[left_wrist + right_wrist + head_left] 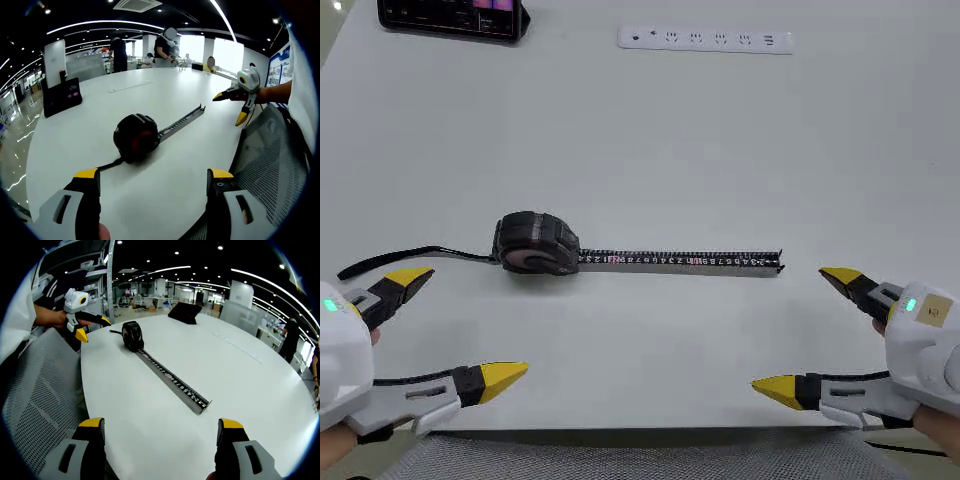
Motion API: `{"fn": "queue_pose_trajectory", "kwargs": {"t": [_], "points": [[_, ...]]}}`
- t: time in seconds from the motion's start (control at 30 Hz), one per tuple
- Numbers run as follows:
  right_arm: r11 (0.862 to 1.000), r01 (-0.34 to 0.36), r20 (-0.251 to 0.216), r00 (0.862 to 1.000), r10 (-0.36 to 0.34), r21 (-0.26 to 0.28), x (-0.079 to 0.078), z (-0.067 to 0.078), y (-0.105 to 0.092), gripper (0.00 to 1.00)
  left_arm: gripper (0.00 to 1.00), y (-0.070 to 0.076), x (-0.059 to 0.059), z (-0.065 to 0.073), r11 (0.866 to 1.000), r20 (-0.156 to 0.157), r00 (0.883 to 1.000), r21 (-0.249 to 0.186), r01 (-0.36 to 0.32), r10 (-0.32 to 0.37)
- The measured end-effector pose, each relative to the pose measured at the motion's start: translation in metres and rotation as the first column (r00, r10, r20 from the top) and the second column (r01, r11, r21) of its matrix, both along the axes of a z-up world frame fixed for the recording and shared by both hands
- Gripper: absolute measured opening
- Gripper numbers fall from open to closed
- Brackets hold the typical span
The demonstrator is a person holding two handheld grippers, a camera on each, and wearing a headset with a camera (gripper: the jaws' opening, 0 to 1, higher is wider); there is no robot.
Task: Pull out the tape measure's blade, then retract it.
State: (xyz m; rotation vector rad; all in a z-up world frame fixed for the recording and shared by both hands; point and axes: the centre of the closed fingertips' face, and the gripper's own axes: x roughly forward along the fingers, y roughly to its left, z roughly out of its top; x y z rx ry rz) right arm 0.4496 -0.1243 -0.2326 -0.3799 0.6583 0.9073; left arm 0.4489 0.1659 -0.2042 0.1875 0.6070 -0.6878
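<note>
Two hand-held grippers and one tape measure [535, 243], on a white table [650, 150].

Item 1: tape measure. The dark round case lies on its side, left of the table's middle in the head view. The blade [680, 262] is drawn out and lies flat on the table, running straight to the right from the case. Its printed scale faces up and its end hook [778, 263] is at the far right tip. A black strap [390, 262] trails from the case's other side toward the left table edge.

Item 2: left hand-held gripper [477, 321]. The yellow-tipped jaws are spread wide apart and hold nothing. It sits near the front table edge, below and left of the case and apart from it. Its own view looks past the strap at the case.

Item 3: right hand-held gripper [788, 327]. Its jaws are likewise wide apart and empty. It sits near the front edge, to the right of and below the end hook, apart from it.

Item 4: white power strip [705, 39], on the far side of the table.

Item 5: dark tablet [455, 18], propped at the far left, screen lit.

Item 6: grey mesh surface [620, 462], along the near table edge.
</note>
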Motion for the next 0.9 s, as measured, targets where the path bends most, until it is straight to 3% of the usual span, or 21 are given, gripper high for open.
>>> {"fn": "queue_pose_trajectory", "kwargs": {"t": [0.23, 0.9], "points": [[1.000, -0.001, 0.001, 1.000, 0.001, -0.002, 0.003, 0.000, -0.001, 0.92, 0.85, -0.004, 0.008, -0.005, 1.000, -0.020, 1.000, -0.002, -0.019, 0.019], [1.000, -0.008, 0.008, 1.000, 0.008, -0.010, 0.018, 0.000, -0.006, 0.89, 0.84, -0.008, 0.029, -0.005, 0.997, -0.033, 0.997, -0.026, -0.075, 0.075]]}}
